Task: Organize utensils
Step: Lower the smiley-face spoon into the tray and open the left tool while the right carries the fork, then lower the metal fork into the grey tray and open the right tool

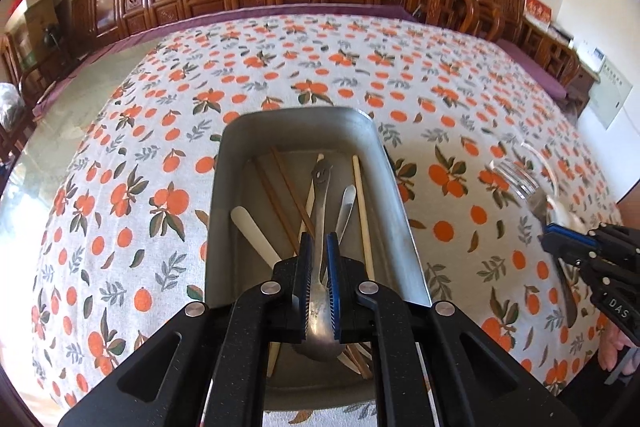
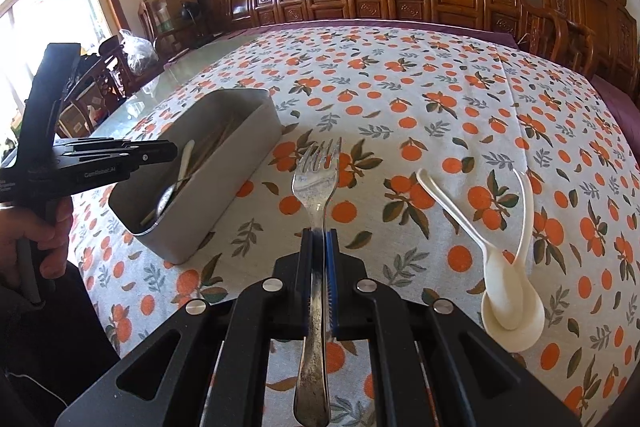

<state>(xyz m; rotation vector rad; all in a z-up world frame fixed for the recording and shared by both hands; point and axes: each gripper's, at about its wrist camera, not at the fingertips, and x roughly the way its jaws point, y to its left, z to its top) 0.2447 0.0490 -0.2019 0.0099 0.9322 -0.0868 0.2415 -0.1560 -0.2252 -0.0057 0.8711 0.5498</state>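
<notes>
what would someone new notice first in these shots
The orange-print tablecloth fills both views. A grey bin of utensils sits on it, where the left tongs grip a metal spoon. The right tongs hold a fork, with two white spoons beside.

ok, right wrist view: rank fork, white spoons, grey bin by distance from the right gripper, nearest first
1. fork, clamped in the right gripper, tines pointing away.
2. white spoons, on the cloth to its right.
3. grey bin, ahead to its left, under the left gripper.
</notes>
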